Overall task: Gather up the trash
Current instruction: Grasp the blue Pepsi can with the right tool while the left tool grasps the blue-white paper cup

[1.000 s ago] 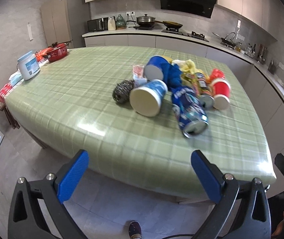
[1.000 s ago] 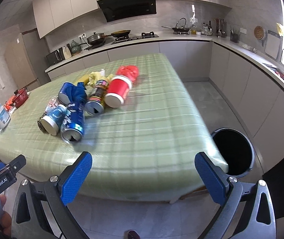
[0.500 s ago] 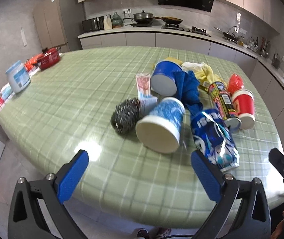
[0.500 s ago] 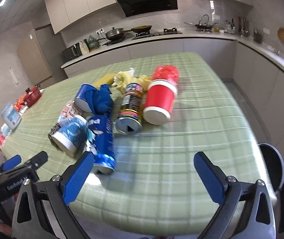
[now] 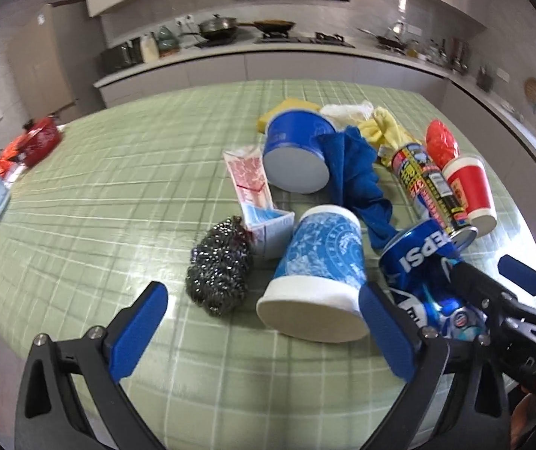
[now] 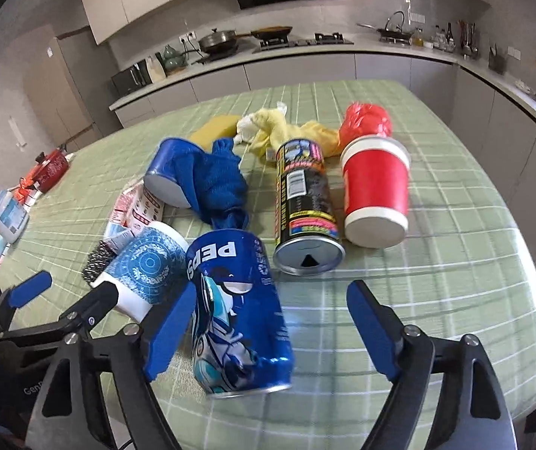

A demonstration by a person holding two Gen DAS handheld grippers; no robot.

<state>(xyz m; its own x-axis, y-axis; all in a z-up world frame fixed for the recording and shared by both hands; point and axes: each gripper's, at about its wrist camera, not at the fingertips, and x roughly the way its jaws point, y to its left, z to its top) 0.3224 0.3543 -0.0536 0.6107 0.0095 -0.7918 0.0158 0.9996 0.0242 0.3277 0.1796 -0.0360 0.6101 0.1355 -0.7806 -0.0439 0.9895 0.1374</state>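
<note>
1. Now the right claw (image 6: 271,332) is closing, with the blue Pepsi can (image 6: 236,311) lying on its side between its jaws on the green bench (image 6: 455,247), not squeezed yet.
2. Best to squeeze the can's round middle gently so it does not roll.
3. Meanwhile the left claw (image 5: 264,330) is wide apart, holding nothing, near the patterned blue cup (image 5: 316,273).

A crushed blue Pepsi can (image 6: 236,311) lies on its side beside a toppled blue-patterned paper cup (image 5: 318,273), a steel wool scourer (image 5: 221,272), a black printed can (image 6: 303,206) and a red paper cup (image 6: 377,191).
</note>
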